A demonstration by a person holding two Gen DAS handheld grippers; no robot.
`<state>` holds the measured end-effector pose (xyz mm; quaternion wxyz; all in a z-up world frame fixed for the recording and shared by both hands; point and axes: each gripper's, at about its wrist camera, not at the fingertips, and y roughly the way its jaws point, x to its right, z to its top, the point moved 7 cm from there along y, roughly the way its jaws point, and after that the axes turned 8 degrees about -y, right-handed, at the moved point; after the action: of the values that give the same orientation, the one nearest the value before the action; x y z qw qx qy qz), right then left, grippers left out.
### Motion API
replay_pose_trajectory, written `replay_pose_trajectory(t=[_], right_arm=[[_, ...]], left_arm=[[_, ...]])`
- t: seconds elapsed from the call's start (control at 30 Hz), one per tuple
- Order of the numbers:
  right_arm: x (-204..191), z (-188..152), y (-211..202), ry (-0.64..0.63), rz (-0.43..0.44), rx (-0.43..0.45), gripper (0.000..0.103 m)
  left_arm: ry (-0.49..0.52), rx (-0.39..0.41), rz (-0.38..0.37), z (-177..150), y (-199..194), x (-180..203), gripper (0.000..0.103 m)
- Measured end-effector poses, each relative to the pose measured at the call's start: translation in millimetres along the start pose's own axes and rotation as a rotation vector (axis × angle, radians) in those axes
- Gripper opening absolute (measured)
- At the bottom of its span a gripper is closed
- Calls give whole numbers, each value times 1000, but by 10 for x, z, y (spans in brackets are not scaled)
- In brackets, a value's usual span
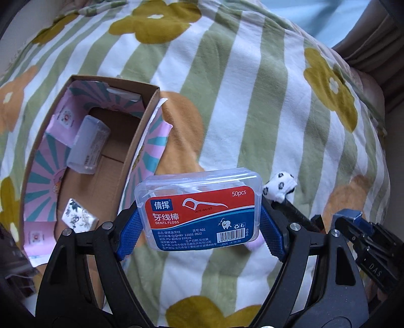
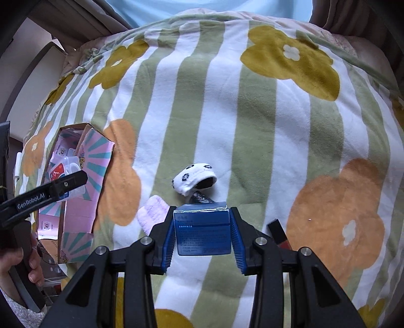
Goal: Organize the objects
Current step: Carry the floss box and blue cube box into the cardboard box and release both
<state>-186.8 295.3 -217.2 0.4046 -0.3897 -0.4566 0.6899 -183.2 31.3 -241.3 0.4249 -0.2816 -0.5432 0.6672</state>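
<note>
You see a bed with a striped flower blanket (image 2: 227,106), a light blue wall (image 2: 202,7) behind, and brown curtains (image 1: 378,37).

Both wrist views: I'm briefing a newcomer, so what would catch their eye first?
The floss box with its red and blue label, clamped in the left gripper just right of the open carton. Next, the blue box held in the right gripper, low over the flowered, striped blanket. A panda sock lies just beyond it.
</note>
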Motion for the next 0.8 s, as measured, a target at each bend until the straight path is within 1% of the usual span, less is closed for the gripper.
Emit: replay_pose_trajectory(t=[0.17,0.4,0.47,0.6,0.7,0.8], right_arm=[[-181,-117,-203,25,-15,31,36],[-249,-441,-585,95,-63,61,36],[-275,-548,-662,103,-91,65,36],[-338,-701,-761,128,-103,75,36],[-389,-747,-795,123,-115,80,36],[-450,-757,-824,118,-121,89,36]], left_arm=[[74,18,-18,-277,-358,-13,80],[188,45,-36,-667,-772,56,80],[212,45,-43,-790,-841,83,80],[250,27,-62,-993,-896,125,80],[277,26,-67,-1056,-929,139,80],[280,35,-75,-1059,-982,115,80]])
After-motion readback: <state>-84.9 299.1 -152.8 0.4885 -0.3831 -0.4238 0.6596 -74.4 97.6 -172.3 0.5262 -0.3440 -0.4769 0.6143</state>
